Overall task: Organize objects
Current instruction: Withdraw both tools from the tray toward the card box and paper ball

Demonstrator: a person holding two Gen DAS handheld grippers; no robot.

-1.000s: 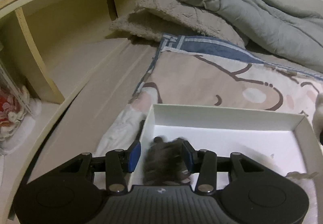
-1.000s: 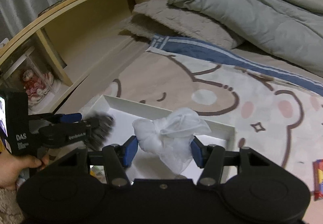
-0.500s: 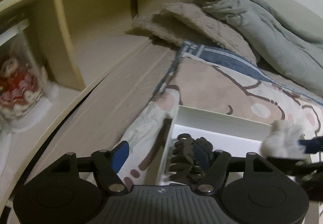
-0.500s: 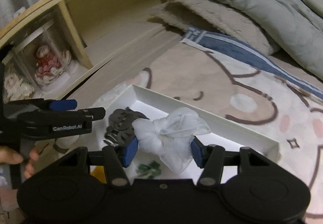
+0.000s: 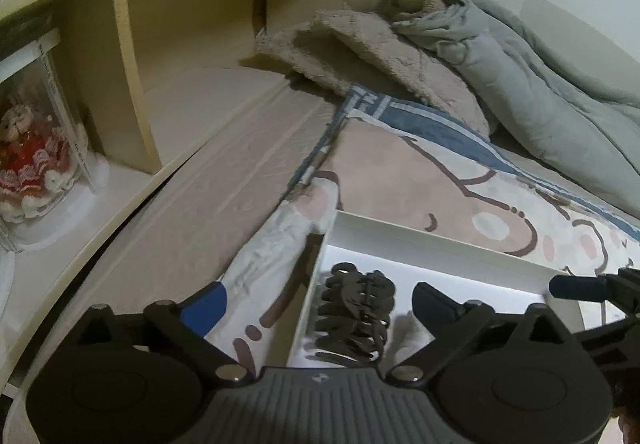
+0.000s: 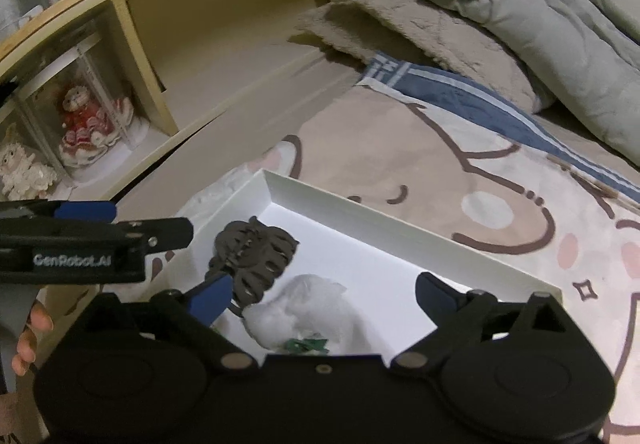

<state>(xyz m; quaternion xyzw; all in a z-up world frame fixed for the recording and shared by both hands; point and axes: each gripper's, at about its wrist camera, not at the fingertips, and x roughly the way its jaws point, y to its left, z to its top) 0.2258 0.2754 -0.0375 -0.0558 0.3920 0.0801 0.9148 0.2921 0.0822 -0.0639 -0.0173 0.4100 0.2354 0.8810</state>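
Hair claw [image 5: 354, 314] between opening jaws

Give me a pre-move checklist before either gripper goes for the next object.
1. Left gripper clear of the hair claw: ok, jaws opening, pads off it.
2. Right gripper clear of the white cloth: ok, jaws opening.
3. Claw inside the white box: ok.
4. Cloth inside the box: ok.
5. Grippers apart from each other: ok.
6. Next object in view: cannot tell.
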